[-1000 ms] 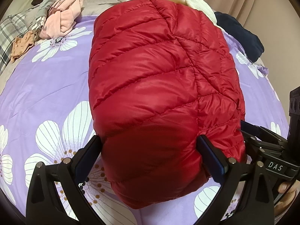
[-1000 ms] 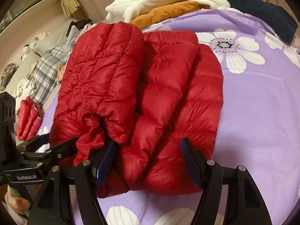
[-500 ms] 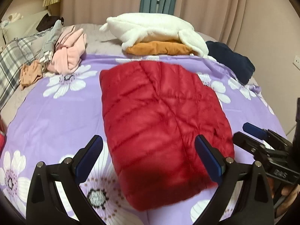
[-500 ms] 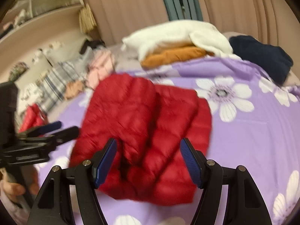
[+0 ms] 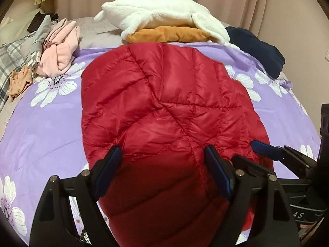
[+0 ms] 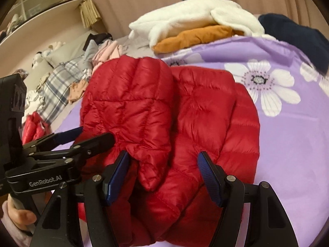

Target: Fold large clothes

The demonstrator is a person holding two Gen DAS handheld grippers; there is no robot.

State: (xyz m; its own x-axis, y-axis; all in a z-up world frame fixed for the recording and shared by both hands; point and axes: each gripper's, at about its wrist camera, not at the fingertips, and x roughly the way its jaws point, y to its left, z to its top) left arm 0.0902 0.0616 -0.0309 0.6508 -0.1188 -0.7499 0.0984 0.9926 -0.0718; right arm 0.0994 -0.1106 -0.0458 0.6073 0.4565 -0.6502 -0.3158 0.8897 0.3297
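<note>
A folded red puffer jacket (image 5: 164, 111) lies on the purple flowered bedspread (image 5: 45, 127). My left gripper (image 5: 162, 164) is open, its blue-padded fingers straddling the jacket's near end. In the right wrist view the jacket (image 6: 185, 113) shows as a folded stack of layers. My right gripper (image 6: 163, 166) is open with its fingers on either side of the jacket's near edge. The left gripper (image 6: 86, 135) appears there at the left, against the jacket's side. The right gripper (image 5: 267, 150) shows at the right of the left wrist view.
A white fleece (image 5: 162, 16) on an orange garment (image 5: 166, 34) lies at the bed's far end, a navy garment (image 5: 257, 47) to the right. Pink (image 5: 59, 47) and plaid (image 5: 12, 55) clothes pile at the left. Another red garment (image 6: 34, 125) lies at the bed's left edge.
Both grippers pulled back from the jacket half a second ago, then moved in again; they now straddle its near end with jaws somewhat narrower than before.
</note>
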